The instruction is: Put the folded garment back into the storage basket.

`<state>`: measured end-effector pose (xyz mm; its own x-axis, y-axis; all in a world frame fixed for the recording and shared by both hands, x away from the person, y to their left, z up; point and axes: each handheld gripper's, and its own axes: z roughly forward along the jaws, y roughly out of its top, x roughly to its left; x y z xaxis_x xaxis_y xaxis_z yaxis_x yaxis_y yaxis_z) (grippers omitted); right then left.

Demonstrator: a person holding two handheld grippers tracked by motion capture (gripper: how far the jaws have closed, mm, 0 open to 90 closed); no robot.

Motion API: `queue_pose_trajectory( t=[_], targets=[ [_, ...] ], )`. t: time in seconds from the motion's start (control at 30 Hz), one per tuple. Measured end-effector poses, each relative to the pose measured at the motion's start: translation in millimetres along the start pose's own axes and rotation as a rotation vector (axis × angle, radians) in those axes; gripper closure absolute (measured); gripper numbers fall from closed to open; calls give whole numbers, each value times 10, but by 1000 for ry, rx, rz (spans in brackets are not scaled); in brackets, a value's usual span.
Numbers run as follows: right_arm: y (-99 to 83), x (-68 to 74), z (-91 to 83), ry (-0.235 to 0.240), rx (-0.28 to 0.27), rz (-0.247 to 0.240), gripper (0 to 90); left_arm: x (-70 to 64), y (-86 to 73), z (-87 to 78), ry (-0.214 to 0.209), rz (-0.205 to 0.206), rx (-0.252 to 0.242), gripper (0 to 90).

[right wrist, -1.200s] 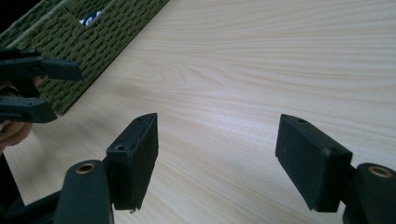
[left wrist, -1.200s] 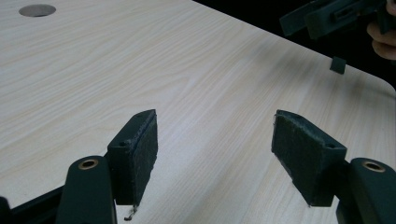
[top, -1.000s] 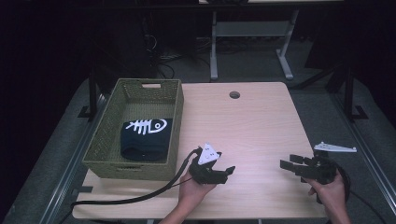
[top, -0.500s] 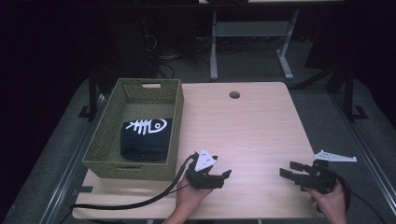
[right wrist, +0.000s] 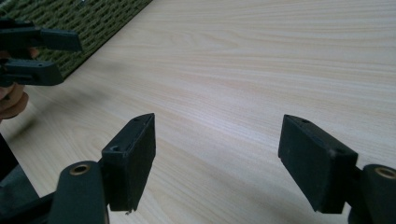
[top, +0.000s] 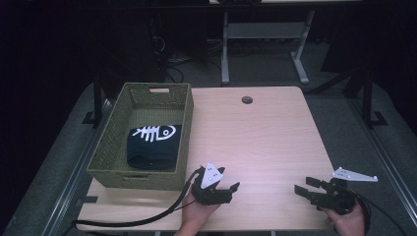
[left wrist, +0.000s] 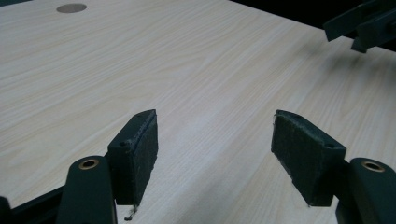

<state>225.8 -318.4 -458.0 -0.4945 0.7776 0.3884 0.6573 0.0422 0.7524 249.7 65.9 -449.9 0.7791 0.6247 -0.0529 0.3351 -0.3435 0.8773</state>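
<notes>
Resting near the table's front edge, left gripper and right gripper both gape, grasping nothing. A folded dark garment lies in the wicker basket at the left edge, nearer the left gripper.

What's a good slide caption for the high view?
Both open grippers, left gripper and right gripper, hover over the table beside a green basket holding a folded dark cloth.
</notes>
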Motion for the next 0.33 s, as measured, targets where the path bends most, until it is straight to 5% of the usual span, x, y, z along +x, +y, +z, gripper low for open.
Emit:
queue_pose_trajectory(
  t=[0.33],
  targets=[
    [-79,-9,-96,-16,-30,8,270,-31,-124,-50,4,-10,-4,302]
  ],
)
